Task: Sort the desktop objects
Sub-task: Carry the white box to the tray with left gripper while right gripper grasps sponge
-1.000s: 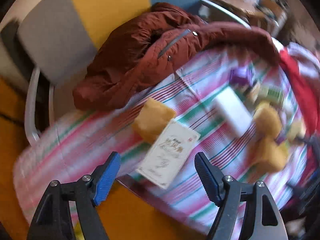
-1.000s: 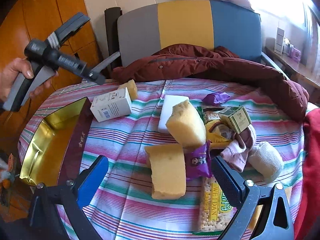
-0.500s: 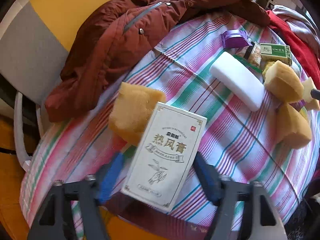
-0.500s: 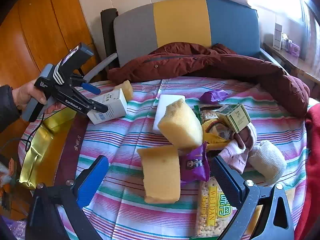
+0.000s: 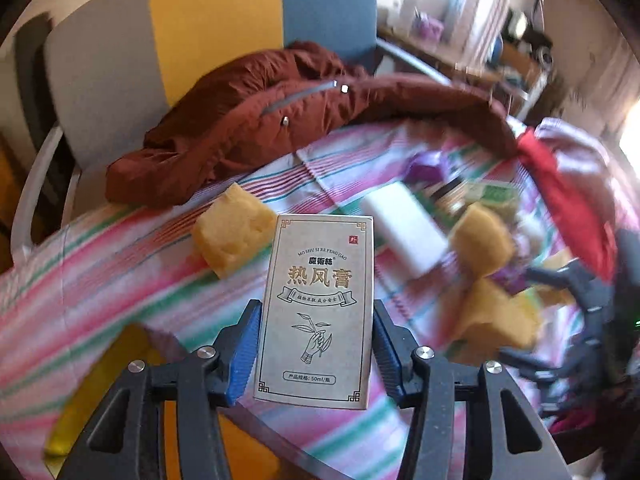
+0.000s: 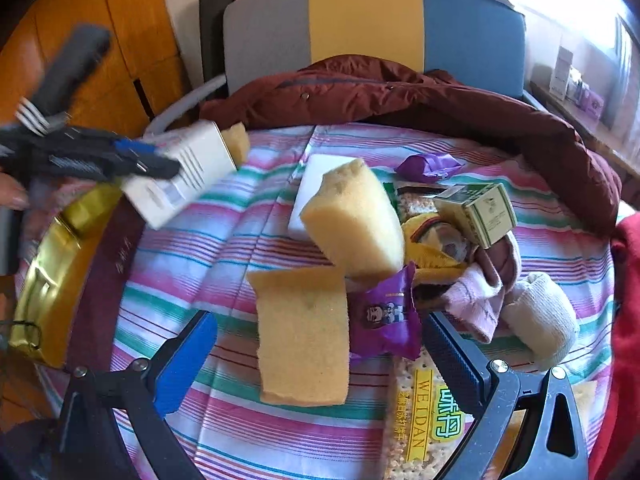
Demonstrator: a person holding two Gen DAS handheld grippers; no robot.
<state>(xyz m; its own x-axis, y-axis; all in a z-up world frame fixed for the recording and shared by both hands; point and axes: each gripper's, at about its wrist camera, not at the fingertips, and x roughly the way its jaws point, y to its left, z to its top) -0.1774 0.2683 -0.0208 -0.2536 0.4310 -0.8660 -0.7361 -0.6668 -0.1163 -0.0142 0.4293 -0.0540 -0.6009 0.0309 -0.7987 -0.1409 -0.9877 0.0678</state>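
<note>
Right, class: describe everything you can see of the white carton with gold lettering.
The white carton is a tall cardboard box printed with gold Chinese characters, a ribbon banner, a line drawing of a hand holding a sprig, and a small red seal. It looks unopened and undented. It sits between the blue pads of the left gripper, whose jaws are closing on its sides, tilted over the striped tablecloth.

Matt cardboard box (image 5: pixel 318 308); porous sponge (image 6: pixel 302 334).
</note>
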